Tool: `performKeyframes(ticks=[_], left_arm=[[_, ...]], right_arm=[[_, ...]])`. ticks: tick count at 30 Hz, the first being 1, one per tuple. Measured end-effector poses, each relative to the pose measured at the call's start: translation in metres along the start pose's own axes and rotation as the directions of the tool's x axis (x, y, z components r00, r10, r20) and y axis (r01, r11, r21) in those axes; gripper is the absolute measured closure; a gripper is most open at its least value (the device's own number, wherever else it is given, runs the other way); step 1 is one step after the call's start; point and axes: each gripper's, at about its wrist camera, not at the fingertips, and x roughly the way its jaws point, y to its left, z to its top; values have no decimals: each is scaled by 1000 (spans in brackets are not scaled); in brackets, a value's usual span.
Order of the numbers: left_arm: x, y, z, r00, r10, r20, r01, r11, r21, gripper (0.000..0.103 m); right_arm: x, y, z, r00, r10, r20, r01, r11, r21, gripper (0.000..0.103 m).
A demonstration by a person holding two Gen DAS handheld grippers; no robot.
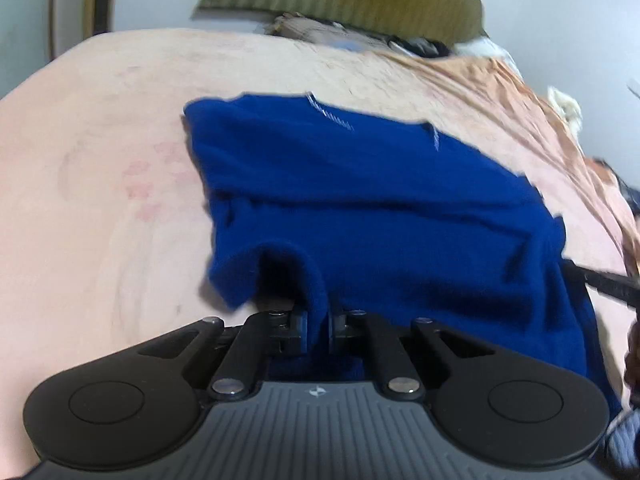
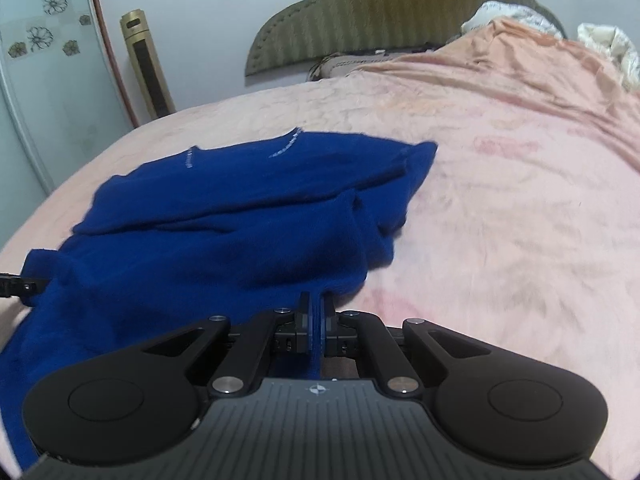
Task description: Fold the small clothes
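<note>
A blue knitted sweater (image 1: 372, 196) lies partly folded on a pink bed blanket (image 1: 100, 200), with a crease across its middle. My left gripper (image 1: 319, 330) is shut on the sweater's near edge, with cloth pinched between the jaws. In the right wrist view the same sweater (image 2: 224, 216) spreads to the left. My right gripper (image 2: 317, 320) is shut on its near right edge, with a blue fold standing between the jaws. The other gripper's black finger shows at the left edge of the right wrist view (image 2: 18, 285) and at the right edge of the left wrist view (image 1: 608, 282).
An olive padded headboard (image 2: 384, 12) stands at the far end of the bed. Pillows and bunched bedding (image 2: 516, 16) lie at the far right. A gold tower fan (image 2: 148, 64) and a glass door (image 2: 44, 80) stand at the left wall.
</note>
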Motion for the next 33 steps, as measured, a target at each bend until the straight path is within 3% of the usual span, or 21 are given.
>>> performKeyframes(ticks=[4, 6, 8, 9, 11, 13, 15, 17, 19, 20, 21, 24, 28, 33], left_arm=[[8, -10, 20, 988, 124, 95, -129, 991, 42, 97], [11, -11, 28, 980, 149, 132, -156, 987, 42, 97], [14, -11, 31, 977, 175, 119, -182, 982, 47, 97], [13, -13, 30, 977, 183, 109, -190, 980, 53, 97], [5, -16, 24, 979, 170, 110, -180, 980, 88, 97], [-4, -17, 13, 981, 166, 98, -177, 976, 126, 95], [-13, -12, -1, 983, 168, 80, -178, 975, 133, 91], [-21, -4, -12, 987, 155, 50, -160, 981, 108, 83], [-31, 8, -23, 993, 119, 22, -120, 991, 55, 65], [-34, 13, -27, 995, 101, 8, -101, 994, 29, 49], [-37, 17, -31, 997, 79, -8, -79, 997, 4, 43], [-46, 24, -43, 998, -12, -67, 10, 999, -33, 43], [-53, 19, -56, 992, -80, -98, 79, 997, -18, 44], [-54, 14, -63, 990, -106, -92, 104, 994, -28, 44]], right_arm=[[8, 0, 15, 997, -61, 48, 62, 998, -32, 98], [13, 0, 24, 992, -94, 78, 98, 994, -50, 98], [19, 0, 33, 985, -134, 107, 141, 988, -62, 100], [23, -1, 35, 980, -162, 117, 170, 983, -66, 99], [24, -5, 36, 979, -185, 90, 189, 981, -42, 86], [12, -9, 30, 986, -140, 91, 141, 990, -5, 80], [0, -11, 21, 993, -92, 74, 91, 996, 17, 52], [-13, -15, 10, 998, -49, 46, 47, 998, 51, 41], [-25, -22, -4, 1000, 12, 19, -14, 994, 107, 40], [-30, -26, -9, 999, 38, 10, -39, 989, 140, 39], [-35, -32, -15, 998, 64, 3, -63, 981, 182, 39], [-48, -47, -32, 991, 133, -4, -125, 946, 297, 38], [-60, -49, -48, 977, 215, -8, -199, 916, 350, 36], [-68, -43, -61, 957, 290, -16, -266, 896, 354, 37]])
